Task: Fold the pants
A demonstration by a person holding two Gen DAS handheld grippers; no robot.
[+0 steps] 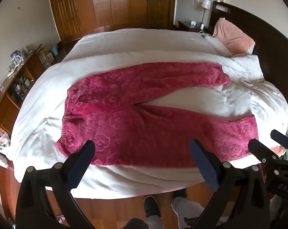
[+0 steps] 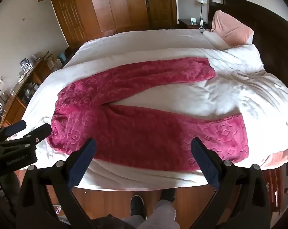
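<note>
Where legible, "DAS" on right gripper (image 1: 264, 139)

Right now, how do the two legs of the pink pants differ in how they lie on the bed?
The near leg lies along the near edge of the bed, between the open left gripper and right gripper; the far leg angles away toward the pink pillow. The near leg's cuff looks flat and square; the far leg's looks narrower and rumpled. Both are spread, unfolded, joined at the waistband.
</note>
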